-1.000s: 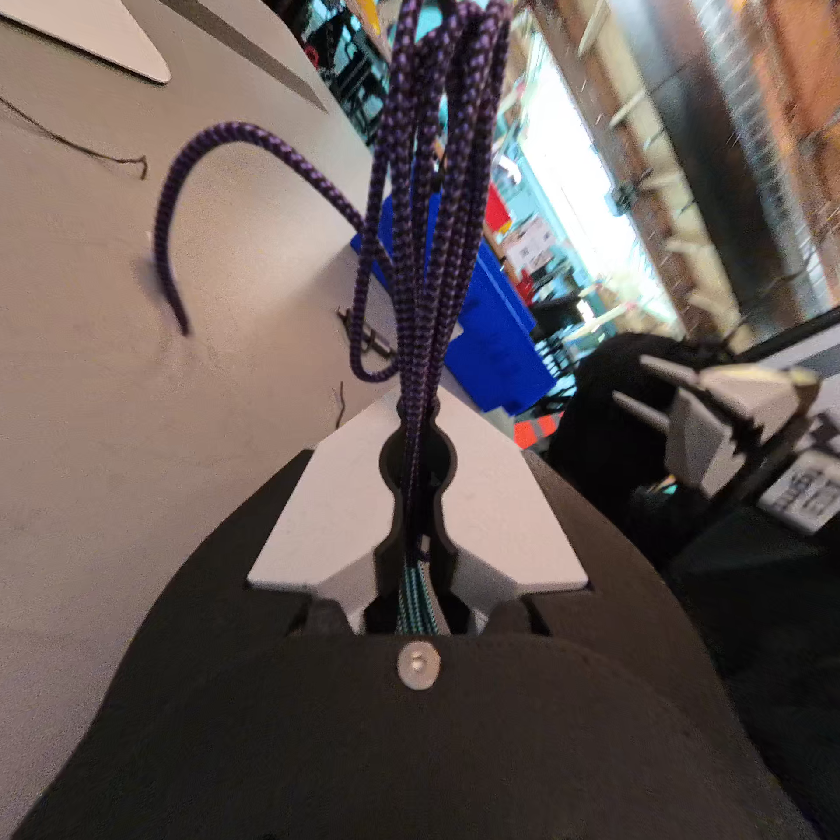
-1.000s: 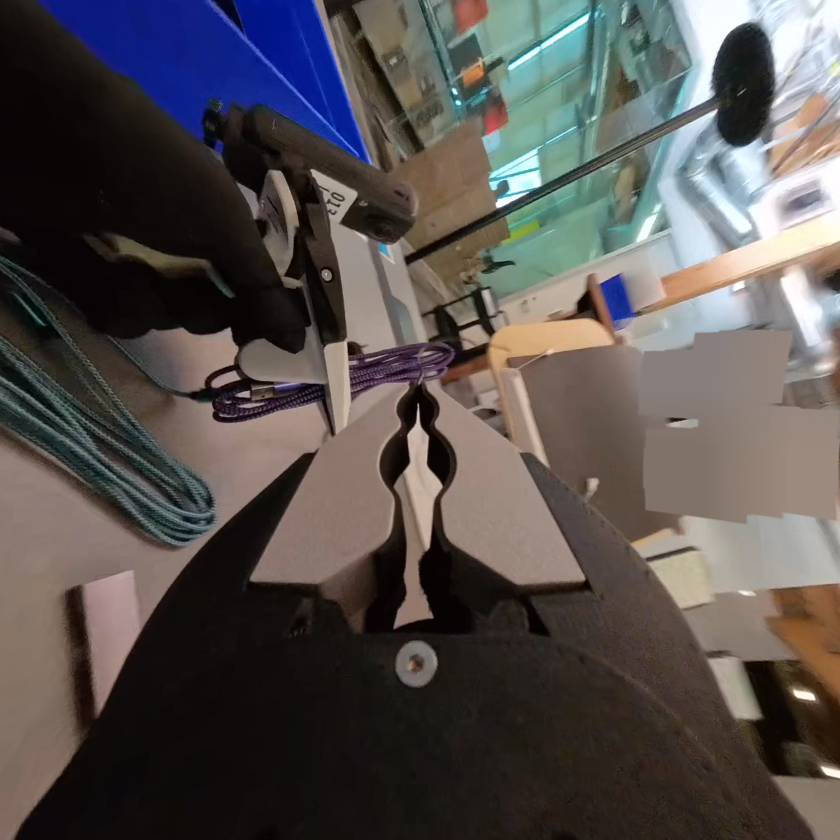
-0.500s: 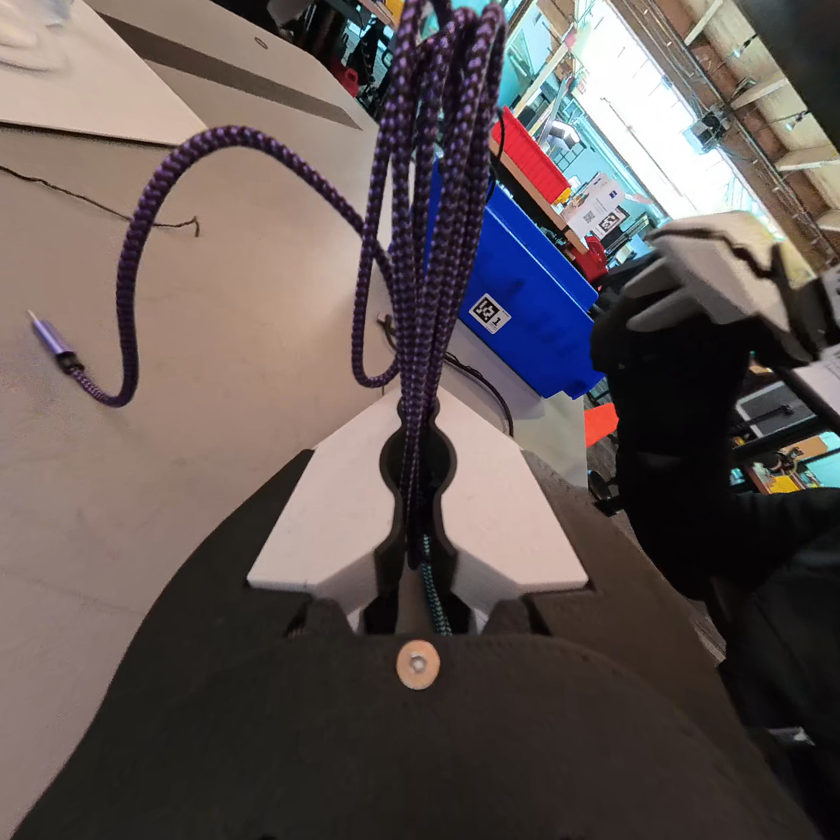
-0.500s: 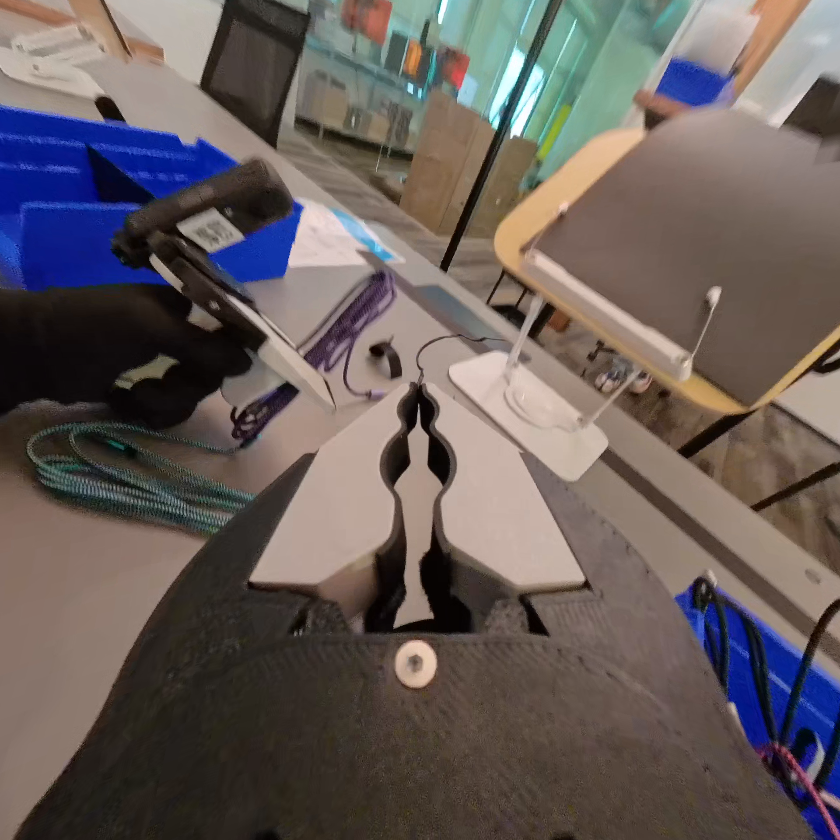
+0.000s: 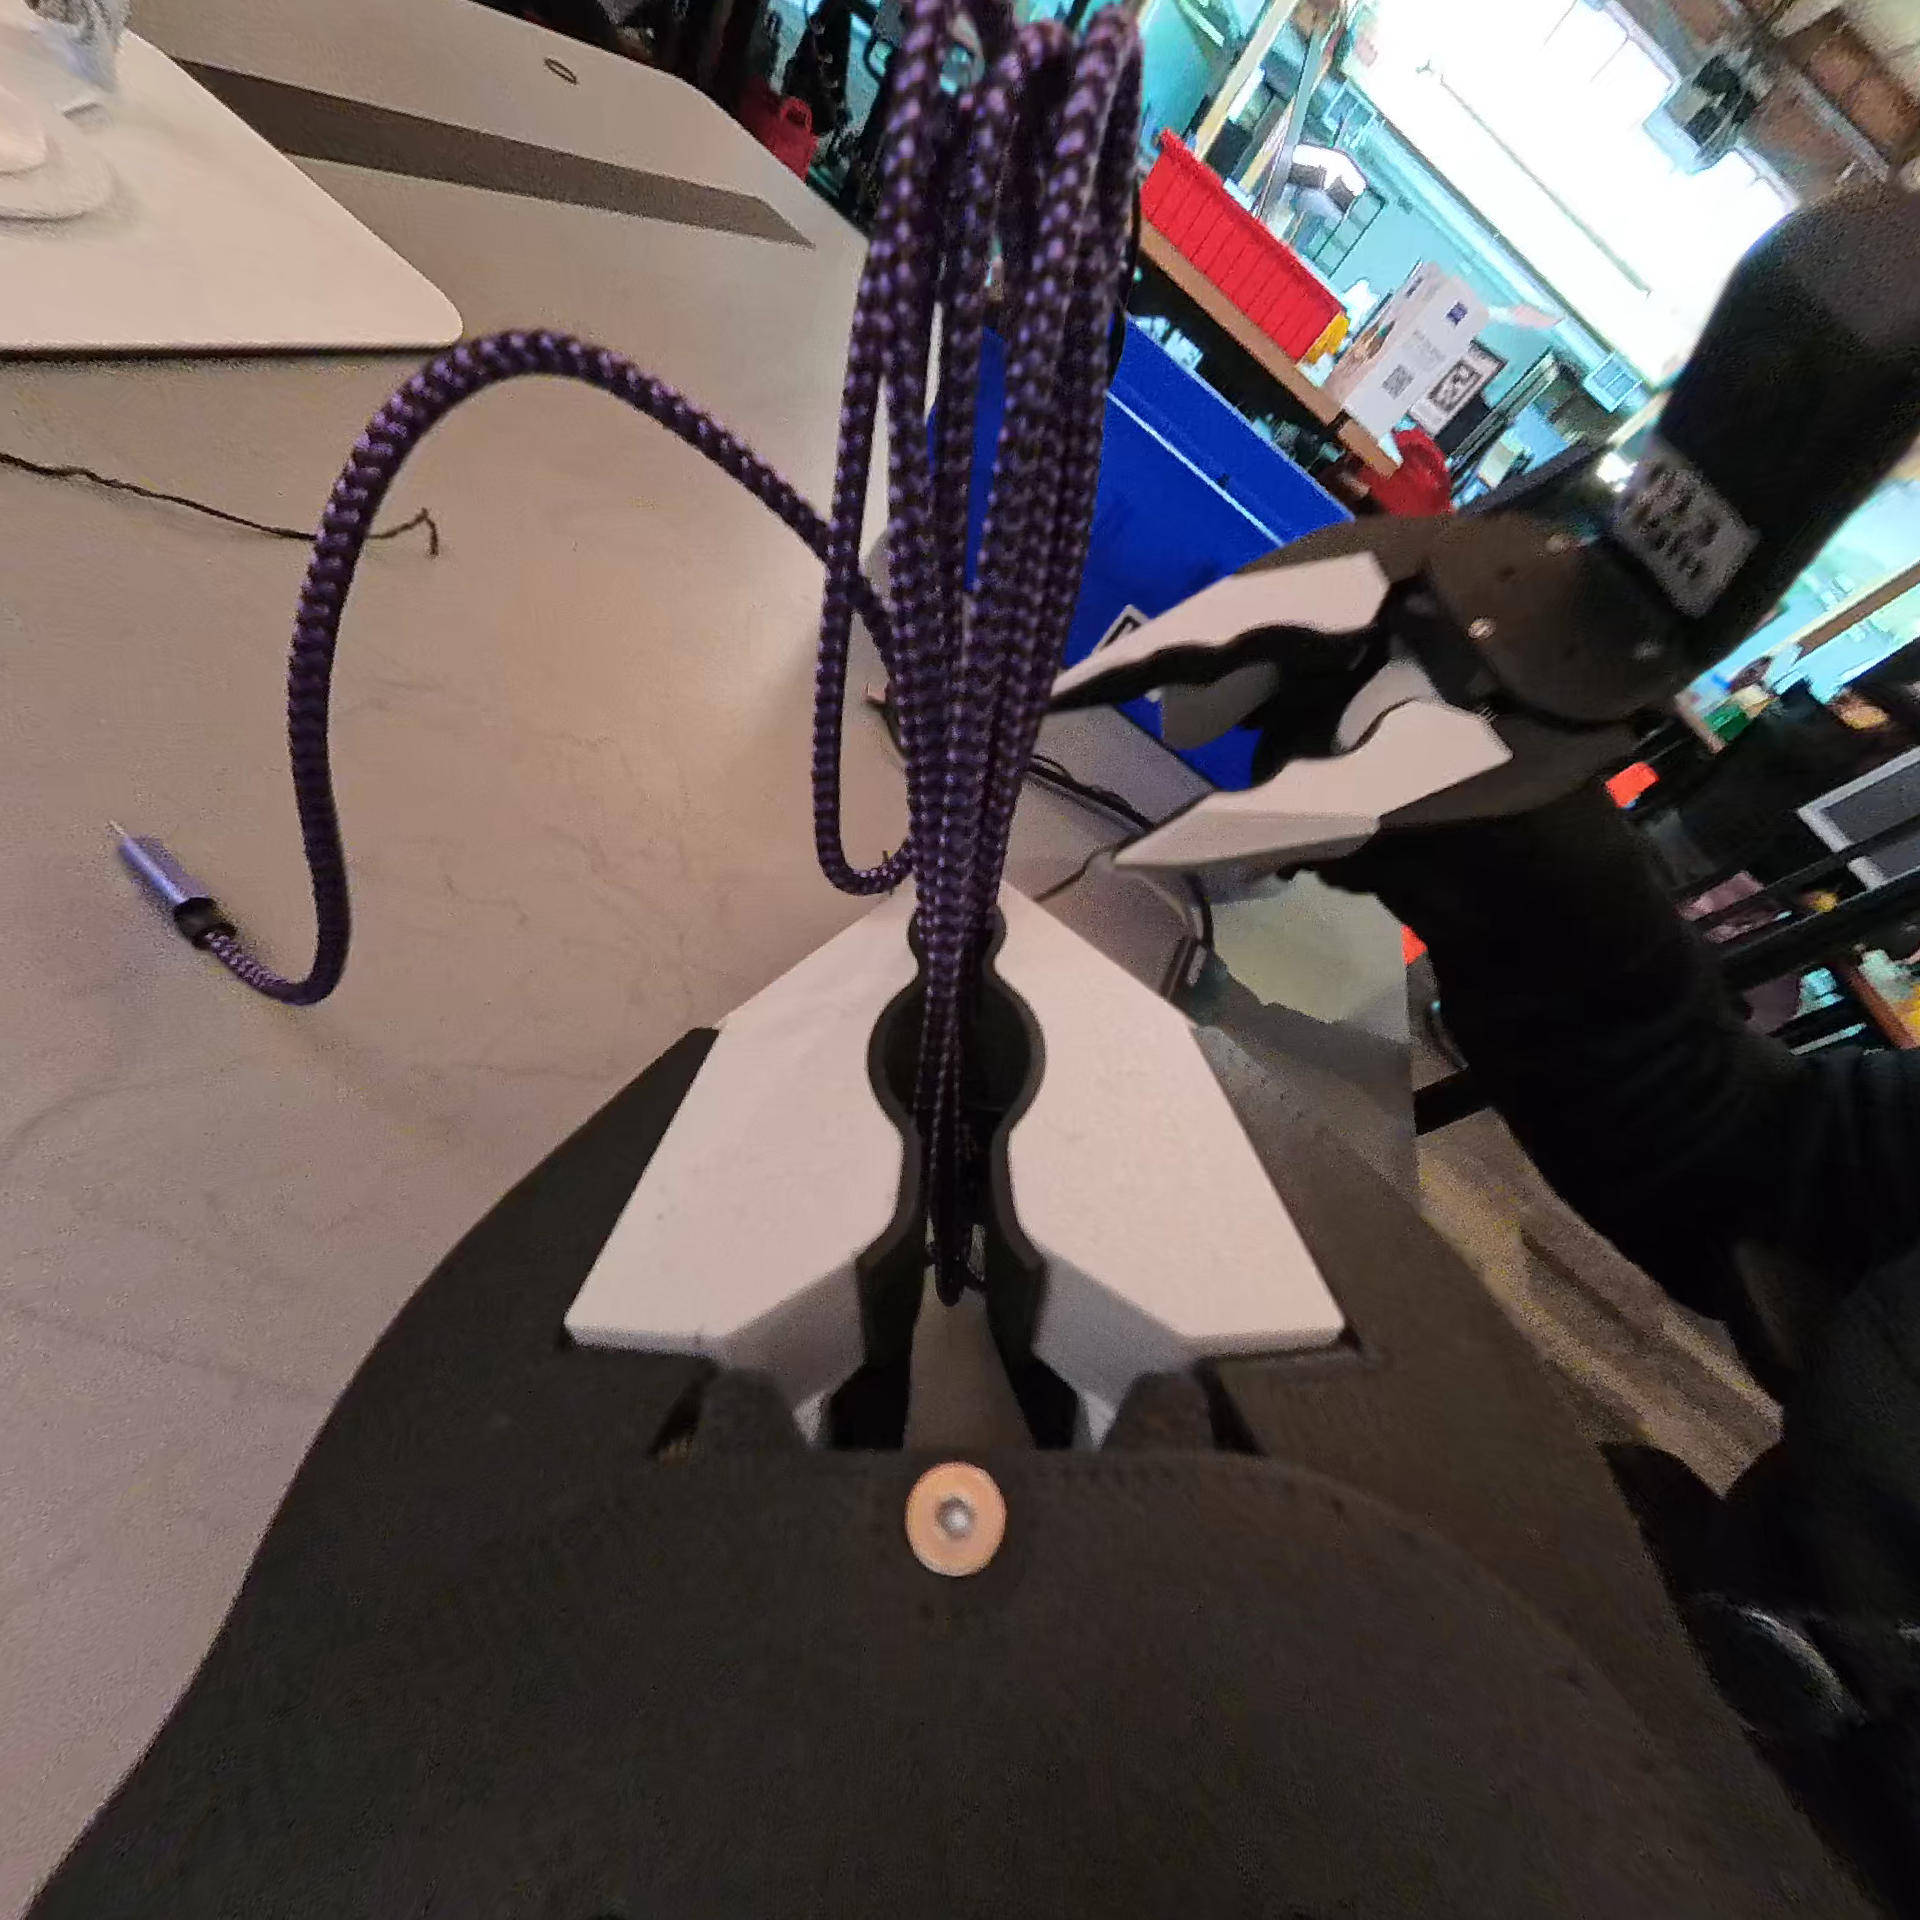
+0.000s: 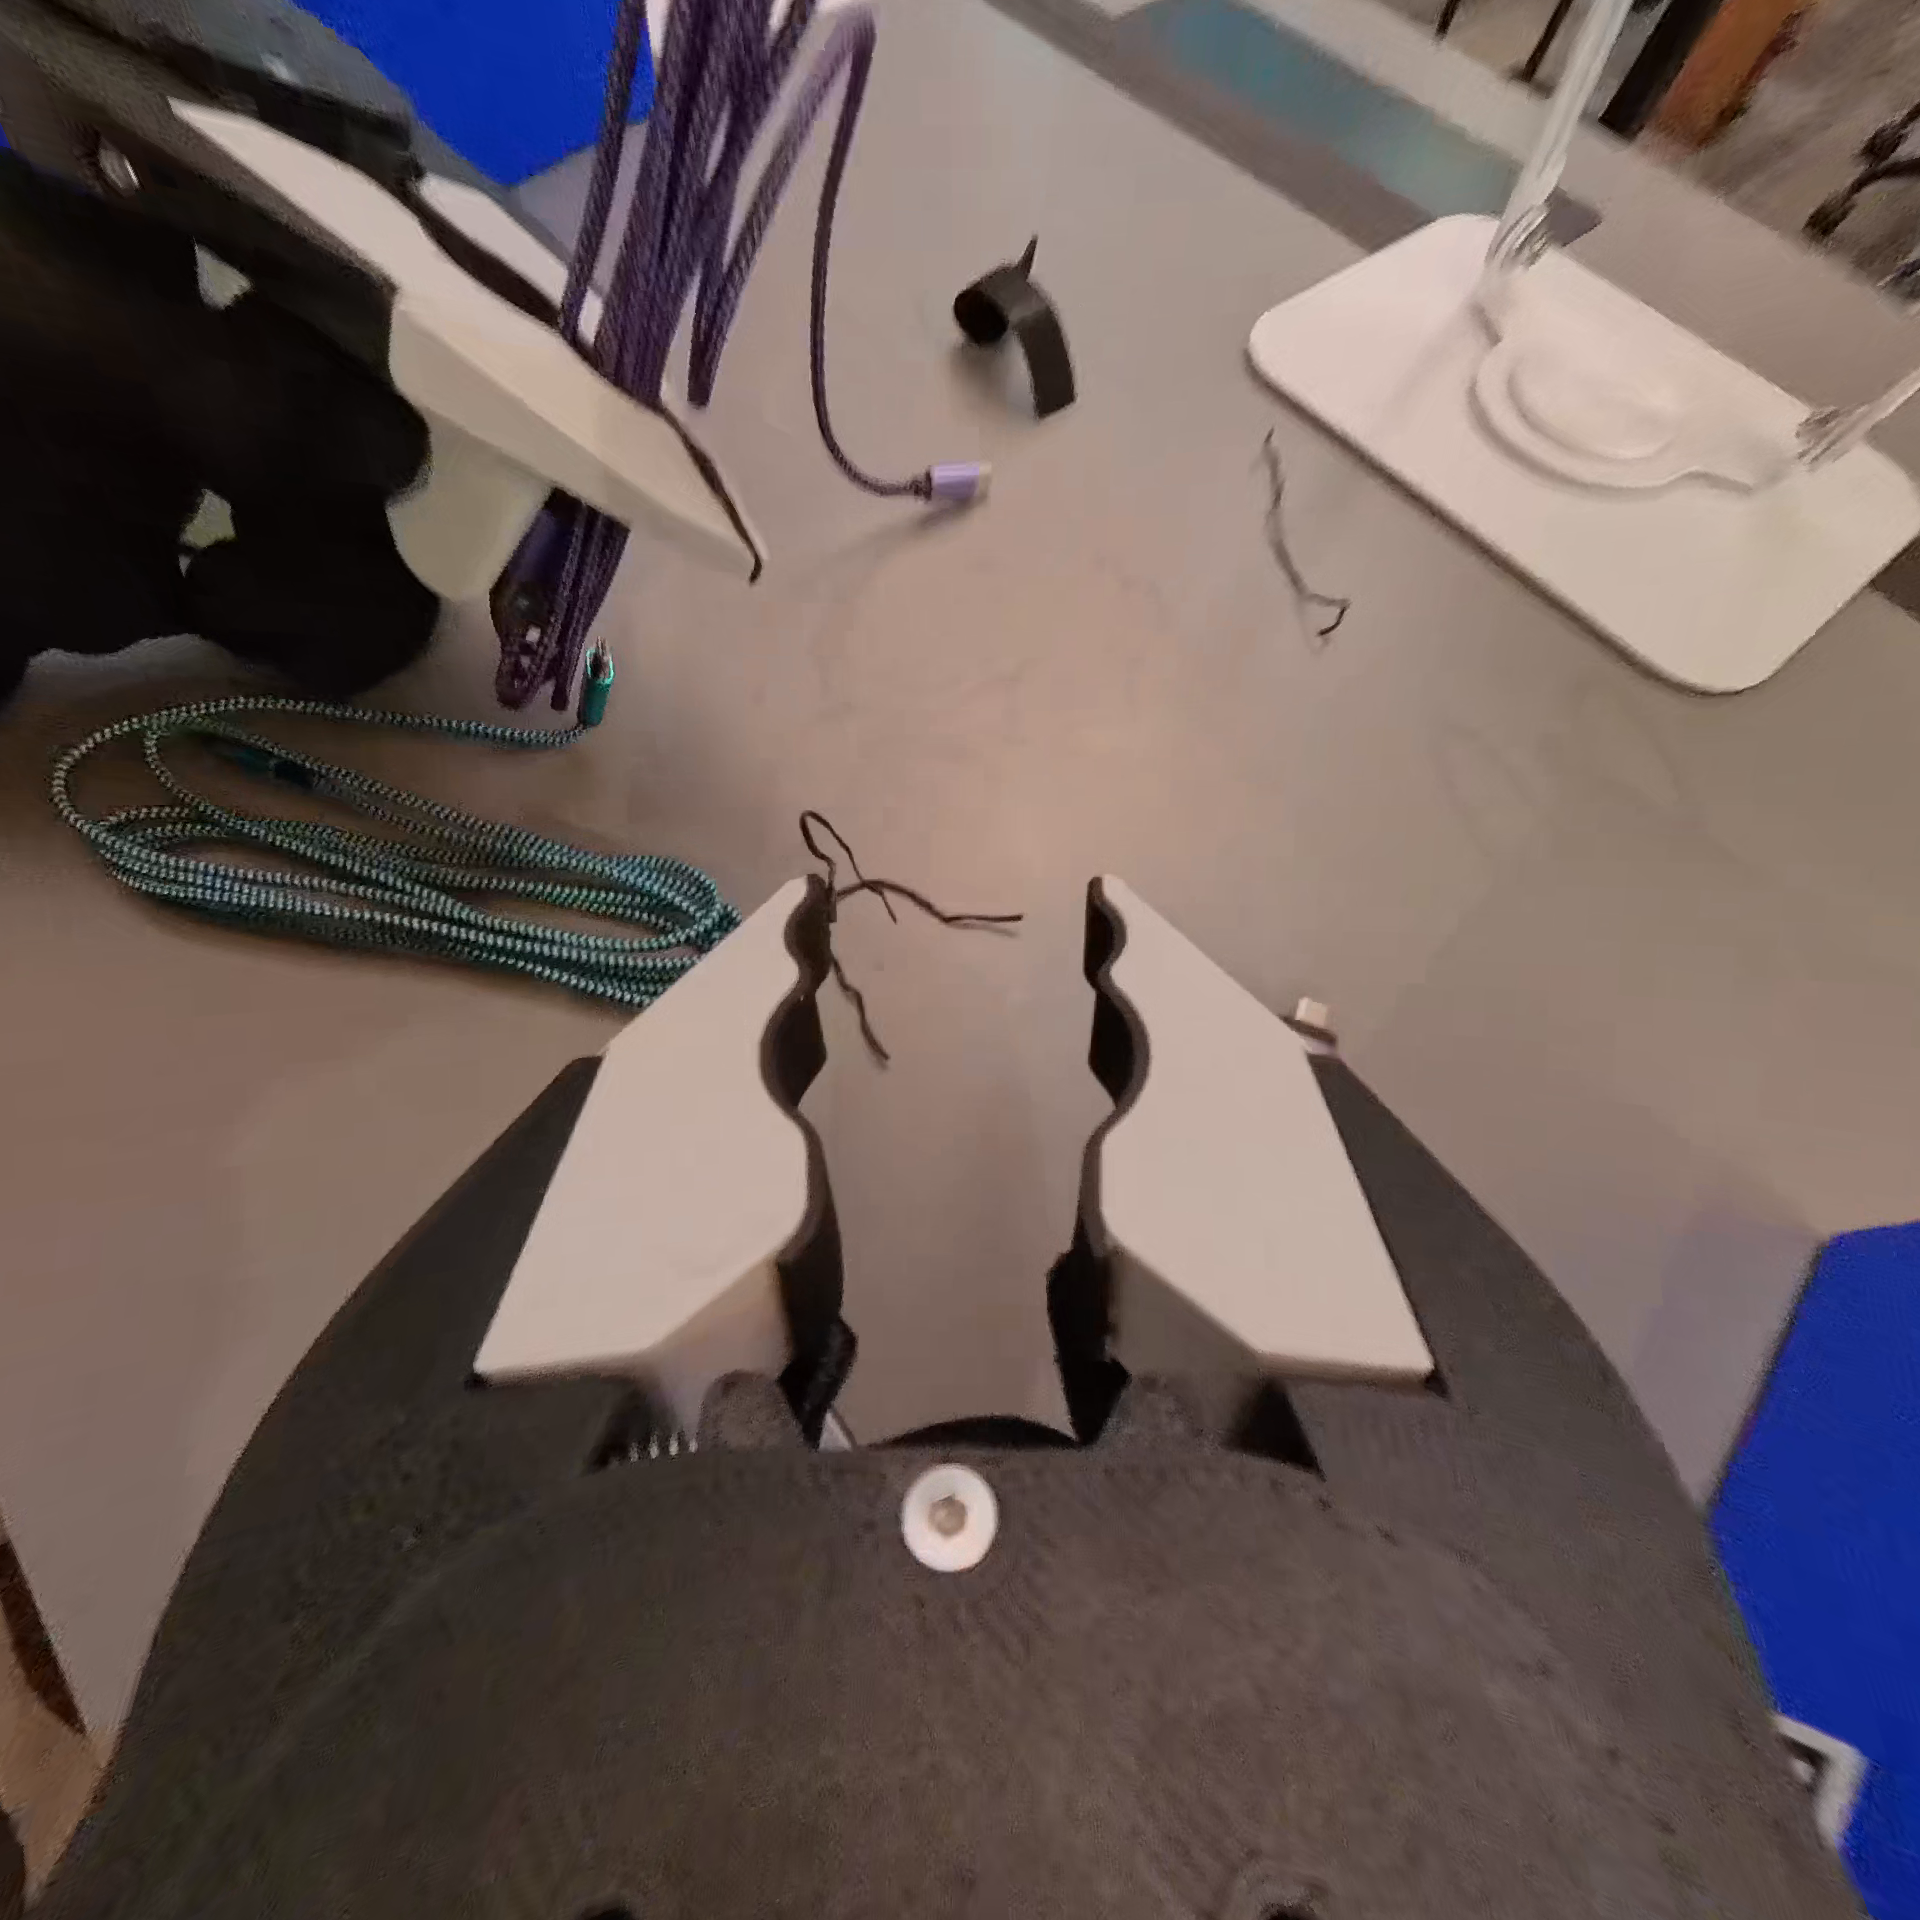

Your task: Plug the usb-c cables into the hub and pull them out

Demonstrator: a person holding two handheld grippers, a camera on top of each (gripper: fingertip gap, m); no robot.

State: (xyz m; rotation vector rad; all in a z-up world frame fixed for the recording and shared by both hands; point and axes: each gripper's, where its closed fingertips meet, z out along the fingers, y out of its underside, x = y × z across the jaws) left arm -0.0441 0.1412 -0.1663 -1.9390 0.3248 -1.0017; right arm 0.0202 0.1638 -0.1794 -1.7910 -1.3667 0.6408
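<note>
My left gripper point(image 5: 956, 920) is shut on a bundle of purple braided cable point(image 5: 966, 520) and holds it above the grey table point(image 5: 520, 727). One loose end hangs down, and its purple plug point(image 5: 161, 878) rests on the table. In the right wrist view the left gripper point(image 6: 748, 551) is at the upper left with the purple cable point(image 6: 707, 208) and the plug point(image 6: 956, 483). My right gripper point(image 6: 951, 904) is open and empty, low over the table; it also shows in the left wrist view point(image 5: 1091, 769), right of the bundle. A teal braided cable point(image 6: 364, 862) lies coiled at the left. I see no hub.
A white stand base point(image 6: 1558, 447) sits at the far right, a black strap point(image 6: 1013, 322) beyond the plug. Black threads point(image 6: 894, 904) lie by my right fingertips. A small silver connector point(image 6: 1314, 1013) lies beside the right finger. Blue bins point(image 5: 1164, 499) point(image 6: 1829, 1507) flank the area. The grippers' ends are close to 8 cm from one another.
My right gripper has opened and swung down toward the table, close to the purple bundle. My left gripper still holds the purple cable; its loose plug end has come down onto the table.
</note>
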